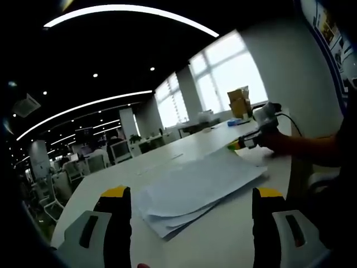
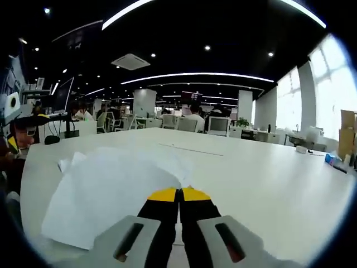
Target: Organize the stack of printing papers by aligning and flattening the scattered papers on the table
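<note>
Left gripper view: one paper stack point(image 1: 195, 190), left tongs point(image 1: 189, 215) agape; right tongs point(image 2: 179, 195) closed, empty.

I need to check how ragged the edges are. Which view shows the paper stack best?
The left gripper view: the papers lie whole, their fanned edges visible at the near corner. In the right gripper view, the right gripper covers part of the papers.

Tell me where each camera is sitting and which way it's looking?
Left gripper view: rides the open left gripper, low over the white table, facing the paper stack, windows and the right gripper in a hand.
Right gripper view: rides the shut right gripper, facing the papers and office desks; the left gripper is at the left edge.
Shared: papers, table, each other's gripper.
</note>
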A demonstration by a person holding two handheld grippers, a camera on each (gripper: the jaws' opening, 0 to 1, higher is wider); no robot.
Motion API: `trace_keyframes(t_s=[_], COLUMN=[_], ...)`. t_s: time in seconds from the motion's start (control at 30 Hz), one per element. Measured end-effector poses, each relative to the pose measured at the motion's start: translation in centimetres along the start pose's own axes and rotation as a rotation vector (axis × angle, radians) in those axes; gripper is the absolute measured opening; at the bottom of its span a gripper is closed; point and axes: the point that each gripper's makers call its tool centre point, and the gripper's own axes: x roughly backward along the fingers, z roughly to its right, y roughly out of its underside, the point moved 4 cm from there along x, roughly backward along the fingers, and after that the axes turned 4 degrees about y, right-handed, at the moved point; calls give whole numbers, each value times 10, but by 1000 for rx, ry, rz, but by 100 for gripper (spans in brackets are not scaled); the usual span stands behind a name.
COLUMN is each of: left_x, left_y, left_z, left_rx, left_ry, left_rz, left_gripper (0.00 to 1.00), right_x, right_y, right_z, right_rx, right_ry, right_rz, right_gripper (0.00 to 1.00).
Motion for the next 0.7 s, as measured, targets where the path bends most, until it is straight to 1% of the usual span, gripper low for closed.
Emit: trace_keyframes(t_s=[0.17,0.33,0.47,0.6,0.7], left_x=[0,0,0,1,1], left_y=[0,0,1,1,1], left_z=[-1,0,-1,0,0], left_rx=[-2,-1,1,2,3], left_ry=[-1,0,-2,-3,-3], left_rz=[-4,-1,-1,1,1], left_gripper=[92,92,92,92,92], right_x=[2,2,3,3,3], right_y=[-8,-11,-18,-20,-20], right_z=[6,6,6,7,7], right_rx=[16,19,24,28,45], right_ry=[22,19,16,11,19], right_rz=[52,70,111,129,129], right_gripper=[0,0,0,0,0])
